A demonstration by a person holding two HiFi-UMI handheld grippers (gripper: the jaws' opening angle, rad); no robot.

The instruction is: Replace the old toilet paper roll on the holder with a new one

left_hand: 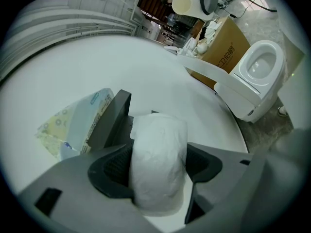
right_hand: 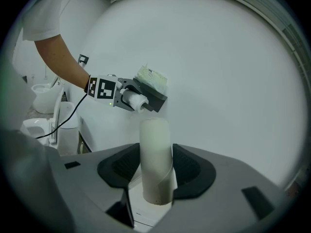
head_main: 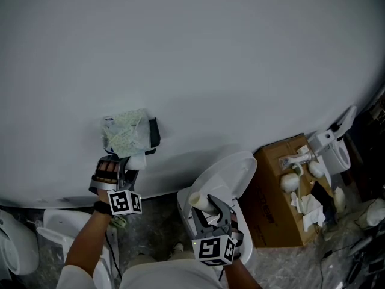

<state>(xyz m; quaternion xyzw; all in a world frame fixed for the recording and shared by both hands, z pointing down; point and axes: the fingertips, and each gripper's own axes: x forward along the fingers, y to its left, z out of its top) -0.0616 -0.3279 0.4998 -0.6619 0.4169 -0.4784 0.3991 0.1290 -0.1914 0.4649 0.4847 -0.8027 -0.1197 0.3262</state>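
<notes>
Print on the cardboard box [left_hand: 227, 50], at two o'clock in the left gripper view, is illegible.

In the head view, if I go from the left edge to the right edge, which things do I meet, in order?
white toilet → left gripper gripping a toilet paper roll → right gripper gripping a cardboard tube → cardboard box → second white toilet

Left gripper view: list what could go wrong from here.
1. The soft white paper roll is pinched between the left fingers. It could deform and snag at the black holder.
2. The cream tube in the right fingers appears to hang over the toilet. A slip might drop it in.
</notes>
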